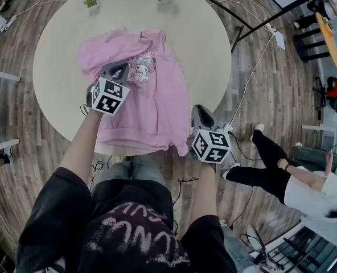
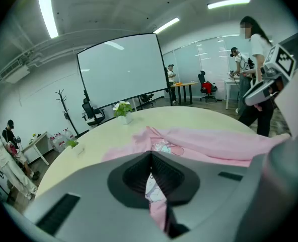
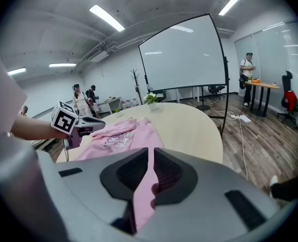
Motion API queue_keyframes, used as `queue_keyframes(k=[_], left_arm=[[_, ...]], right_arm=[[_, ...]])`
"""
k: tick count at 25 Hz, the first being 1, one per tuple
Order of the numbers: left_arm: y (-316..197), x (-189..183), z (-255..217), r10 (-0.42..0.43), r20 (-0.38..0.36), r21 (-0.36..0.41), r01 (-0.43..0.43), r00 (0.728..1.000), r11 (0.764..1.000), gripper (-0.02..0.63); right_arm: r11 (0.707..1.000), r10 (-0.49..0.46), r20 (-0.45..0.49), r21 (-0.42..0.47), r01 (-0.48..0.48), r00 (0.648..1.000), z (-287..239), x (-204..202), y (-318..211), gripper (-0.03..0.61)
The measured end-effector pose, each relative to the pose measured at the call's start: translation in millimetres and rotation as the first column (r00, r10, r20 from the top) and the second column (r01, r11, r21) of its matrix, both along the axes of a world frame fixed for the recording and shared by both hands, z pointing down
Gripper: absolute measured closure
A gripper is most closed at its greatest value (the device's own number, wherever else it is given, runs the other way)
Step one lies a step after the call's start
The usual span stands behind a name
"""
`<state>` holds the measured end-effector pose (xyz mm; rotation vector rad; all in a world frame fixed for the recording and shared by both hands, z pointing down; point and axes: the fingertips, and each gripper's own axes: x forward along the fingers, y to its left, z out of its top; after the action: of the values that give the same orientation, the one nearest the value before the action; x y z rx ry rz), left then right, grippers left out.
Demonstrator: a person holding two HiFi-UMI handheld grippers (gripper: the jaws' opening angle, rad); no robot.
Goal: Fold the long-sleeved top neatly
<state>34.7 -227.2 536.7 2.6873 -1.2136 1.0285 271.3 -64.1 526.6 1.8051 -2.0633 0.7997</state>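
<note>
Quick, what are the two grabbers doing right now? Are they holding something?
Left gripper: closed, pinching the pink top.
Right gripper: closed on the pink top's lower edge.

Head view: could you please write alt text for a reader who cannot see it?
A pink long-sleeved top lies on a round pale table, seen from above. The left tool grips it near the cartoon print, and the right tool holds its hem corner at the table's near edge.
</note>
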Motion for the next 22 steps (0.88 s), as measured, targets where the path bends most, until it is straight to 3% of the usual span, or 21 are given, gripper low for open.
queue_keyframes(k=[12, 17, 22], left_arm=[[81, -2, 7, 0.089, -0.029, -0.013, -0.09, 0.996, 0.996, 0.603], [101, -7, 23, 0.102, -0.034, -0.035, -0.103, 0.994, 0.994, 0.603], [112, -11, 31, 0.116, -0.013, -0.052, -0.117, 0.993, 0.992, 0.603]], right_arm=[[0.992, 0.005, -0.013, -0.126, -0.006, 1.0, 42, -38, 137, 0.402], [0.988, -0.013, -0.05, -0.151, 0.005, 0.999, 64, -51, 156, 0.339], [0.985, 0.023, -0.089, -0.17, -0.038, 0.996, 80, -50, 155, 0.35]])
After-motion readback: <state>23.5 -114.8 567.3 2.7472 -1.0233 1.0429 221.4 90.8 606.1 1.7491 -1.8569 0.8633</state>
